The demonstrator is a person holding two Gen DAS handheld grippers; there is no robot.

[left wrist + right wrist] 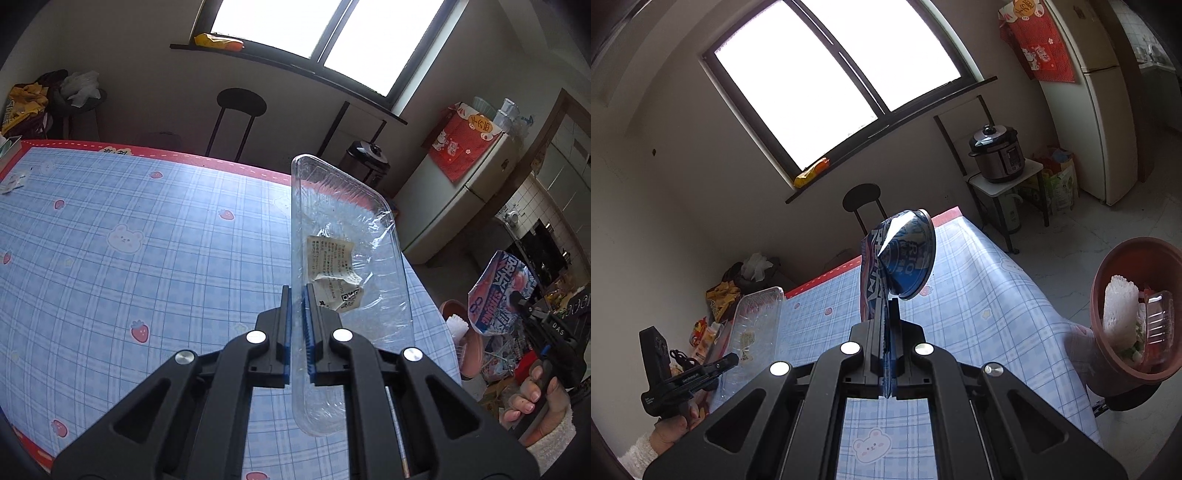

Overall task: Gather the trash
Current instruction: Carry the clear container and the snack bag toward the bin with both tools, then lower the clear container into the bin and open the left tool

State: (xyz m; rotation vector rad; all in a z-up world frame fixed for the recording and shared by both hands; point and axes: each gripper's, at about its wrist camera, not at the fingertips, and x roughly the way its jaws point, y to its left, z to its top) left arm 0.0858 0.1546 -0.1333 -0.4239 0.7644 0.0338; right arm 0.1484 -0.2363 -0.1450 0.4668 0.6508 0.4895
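My left gripper (pixel 297 291) is shut on the rim of a clear plastic tray (pixel 343 229) with a crumpled white label inside, held upright above the blue checked tablecloth (pixel 129 229). The tray also shows in the right wrist view (pixel 757 325). My right gripper (pixel 886 314) is shut on a crushed blue drink can (pixel 901 258), held above the table. The can also shows in the left wrist view (pixel 498 295). A reddish-brown basin (pixel 1123 266) with food trash and a clear box stands at the table's right edge.
A black stool (pixel 240 110) stands beyond the table. A pressure cooker (pixel 997 153) sits on a small stand by the fridge (pixel 1097 92). Bags and clutter (pixel 37 99) lie at the far left. A small wrapper (pixel 13 181) lies on the table's left edge.
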